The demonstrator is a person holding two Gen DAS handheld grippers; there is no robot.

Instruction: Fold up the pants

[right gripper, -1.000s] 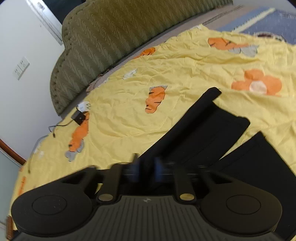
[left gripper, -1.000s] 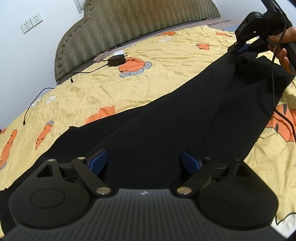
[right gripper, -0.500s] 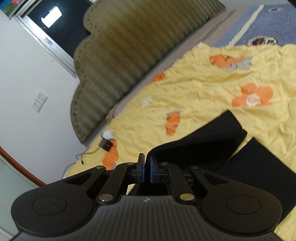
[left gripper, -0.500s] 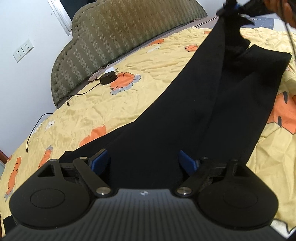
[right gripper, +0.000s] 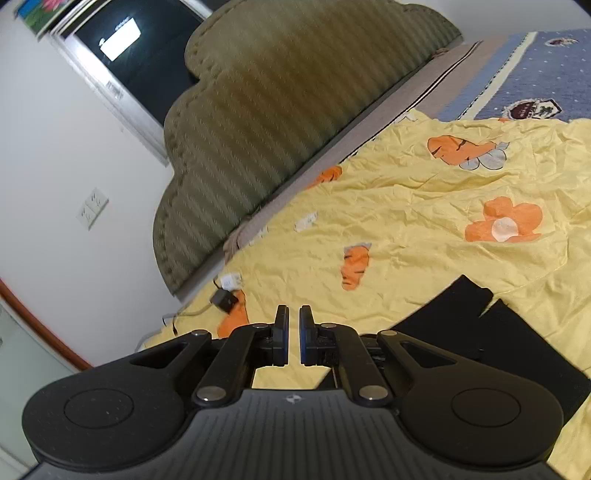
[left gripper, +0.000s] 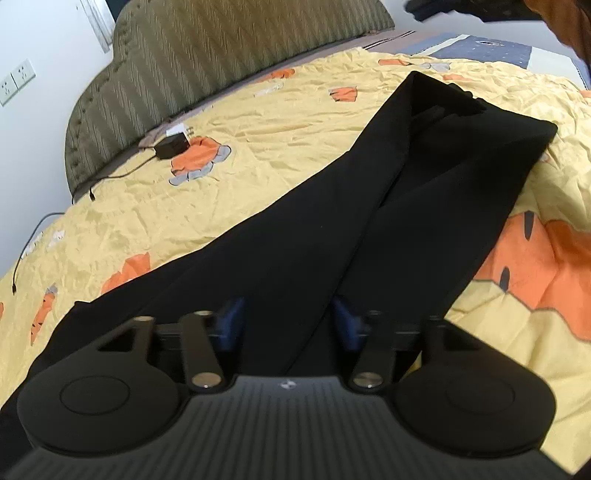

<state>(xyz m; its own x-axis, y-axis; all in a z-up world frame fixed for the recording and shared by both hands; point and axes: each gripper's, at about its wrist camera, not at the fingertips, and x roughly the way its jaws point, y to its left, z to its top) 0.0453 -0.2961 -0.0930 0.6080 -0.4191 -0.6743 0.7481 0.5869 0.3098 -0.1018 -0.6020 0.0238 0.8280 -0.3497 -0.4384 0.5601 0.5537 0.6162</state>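
Black pants lie lengthwise on the yellow carrot-print bed cover, both legs stretching away to hems at the far right. My left gripper sits low over the near end. Its blue pads straddle the cloth and its jaws are closing, with the fabric between them. My right gripper hovers above the bed with its jaws nearly together and nothing between them. The pants' hem ends lie below it to the right. A person's hand shows at the top right of the left wrist view.
A padded olive headboard runs along the far side. A black charger with its cable lies on the cover near it. Wall sockets are at the left, and a blue blanket lies past the yellow cover.
The right gripper lifted one leg's hem, let it go and rose; that leg now lies flat on the bed. The left pads have come closer together around the cloth.
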